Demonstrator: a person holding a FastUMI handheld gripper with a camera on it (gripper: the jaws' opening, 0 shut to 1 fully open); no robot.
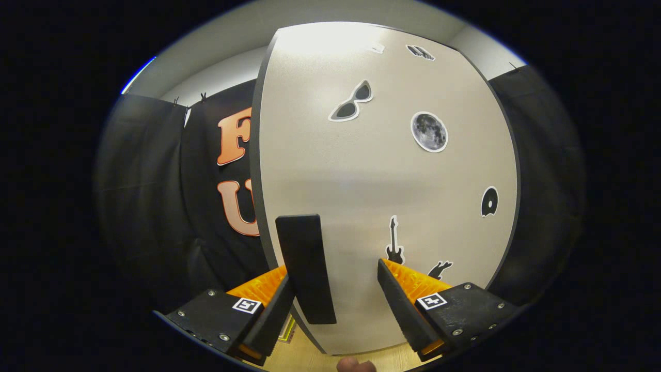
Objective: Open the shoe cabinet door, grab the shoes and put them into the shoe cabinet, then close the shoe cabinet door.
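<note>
1. We saw the shoe cabinet door (pixel 361 170) directly ahead of the tongs (pixel 335 294), a pale flat panel with a dark edge running up its left side.
2. A dark upright handle (pixel 305 268) sat on the door near that left edge, between the two fingers and close against the left one.
3. The tongs were spread; the right finger (pixel 405 305) stood well apart from the handle, and we could not tell whether the left finger (pixel 271 315) touched it.
4. The door face carried stickers: sunglasses (pixel 352 102) and a moon (pixel 429 132) higher up, a disc (pixel 489 201) toward the right edge, and two guitars (pixel 394 242) just beyond the right finger.
5. A strip of light wooden floor (pixel 304 356) showed below the door's lower edge.
6. Black cloth (pixel 150 196) hung on either side of the cabinet, with a pale wall (pixel 222 77) above it.
</note>
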